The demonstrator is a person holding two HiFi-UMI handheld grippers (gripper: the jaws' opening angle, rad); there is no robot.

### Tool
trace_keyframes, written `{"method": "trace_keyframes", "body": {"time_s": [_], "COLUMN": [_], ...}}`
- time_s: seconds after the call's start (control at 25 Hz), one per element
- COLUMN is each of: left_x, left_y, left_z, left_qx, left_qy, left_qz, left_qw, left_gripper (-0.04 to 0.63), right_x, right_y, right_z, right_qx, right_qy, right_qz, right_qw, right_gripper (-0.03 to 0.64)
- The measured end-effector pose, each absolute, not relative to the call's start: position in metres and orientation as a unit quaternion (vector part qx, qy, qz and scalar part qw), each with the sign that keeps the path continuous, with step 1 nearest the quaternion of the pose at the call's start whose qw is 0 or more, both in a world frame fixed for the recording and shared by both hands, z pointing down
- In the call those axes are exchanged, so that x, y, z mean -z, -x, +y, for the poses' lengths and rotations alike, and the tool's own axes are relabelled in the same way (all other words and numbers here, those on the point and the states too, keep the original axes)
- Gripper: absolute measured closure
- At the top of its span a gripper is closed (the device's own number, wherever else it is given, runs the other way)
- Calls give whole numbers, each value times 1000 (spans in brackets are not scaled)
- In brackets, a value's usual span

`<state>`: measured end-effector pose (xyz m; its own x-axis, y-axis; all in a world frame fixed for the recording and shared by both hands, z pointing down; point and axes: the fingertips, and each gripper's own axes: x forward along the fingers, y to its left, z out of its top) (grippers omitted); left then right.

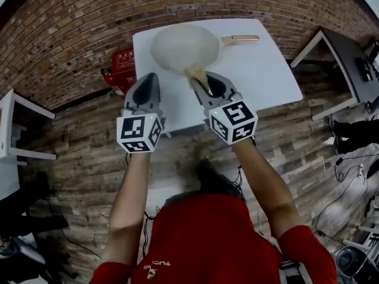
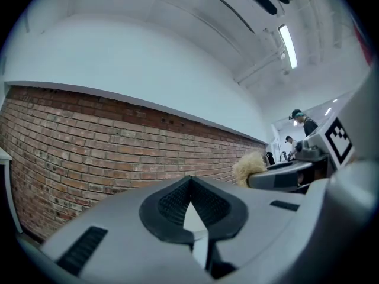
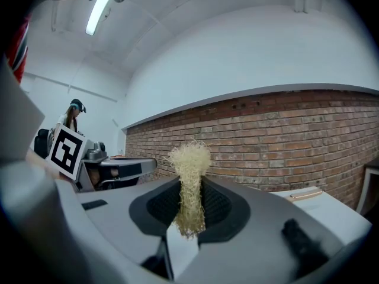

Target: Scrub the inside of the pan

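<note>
Nearest the head camera is the person's red top (image 1: 207, 241), with both bare forearms reaching forward over a wood-plank floor (image 1: 77, 176).

Left gripper (image 1: 151, 80): fingers closed tip to tip with nothing between them. It is held level at the near left edge of the white counter (image 1: 260, 70).

Right gripper (image 1: 198, 83): fingers clamped on a pale, straw-coloured fibre scrubber (image 3: 189, 182). It is pinched about mid-length, with a loose tuft standing out beyond the fingertips.

The pan (image 1: 185, 46), round with a pale inside, sits on the far half of the counter. Its brass-coloured handle (image 1: 240, 39) points right. In the head view the tuft lies over the pan's near rim; whether it touches cannot be told. A red object (image 1: 121, 70) stands on the floor left of the counter, and a brick wall (image 1: 71, 28) lies beyond.

Assessment, scrubber: light, soft and springy. It will flatten under pressure, and fibres may work out of a loose pinch. The present mid-length hold looks adequate if the clamp is kept firm.

Assessment, pan: rigid and smooth-walled, and probably free to slide or spin on the bare counter once it is rubbed. The handle is the natural place to steady it. It lies on the right gripper's side, so the free left gripper would have to cross over or brace the near left rim instead.

Scrubbing is judged not yet begun.
</note>
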<state>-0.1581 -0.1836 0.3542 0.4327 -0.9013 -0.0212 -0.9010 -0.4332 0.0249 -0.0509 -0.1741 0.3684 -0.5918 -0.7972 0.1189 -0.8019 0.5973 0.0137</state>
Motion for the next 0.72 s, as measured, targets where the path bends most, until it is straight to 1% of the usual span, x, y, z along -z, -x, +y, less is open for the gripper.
{"method": "trace_keyframes", "body": {"time_s": [0.48,0.72], "left_x": [-362,-371], "left_y": [136,135], "left_z": [-300,-345], "left_qx": [-3,-12], "left_qy": [-819,-800], "left_qz": [-573,-600], "left_qw": [3,6], "left_gripper": [583,583], "right_x": [-381,-390], "right_y": [18,16], "right_z": [-309,-368], "right_qx": [-34,-32], "right_qy": [-419,-392], "right_qz": [-904,-911], "right_qw": [80,124], "right_gripper": [530,531]}}
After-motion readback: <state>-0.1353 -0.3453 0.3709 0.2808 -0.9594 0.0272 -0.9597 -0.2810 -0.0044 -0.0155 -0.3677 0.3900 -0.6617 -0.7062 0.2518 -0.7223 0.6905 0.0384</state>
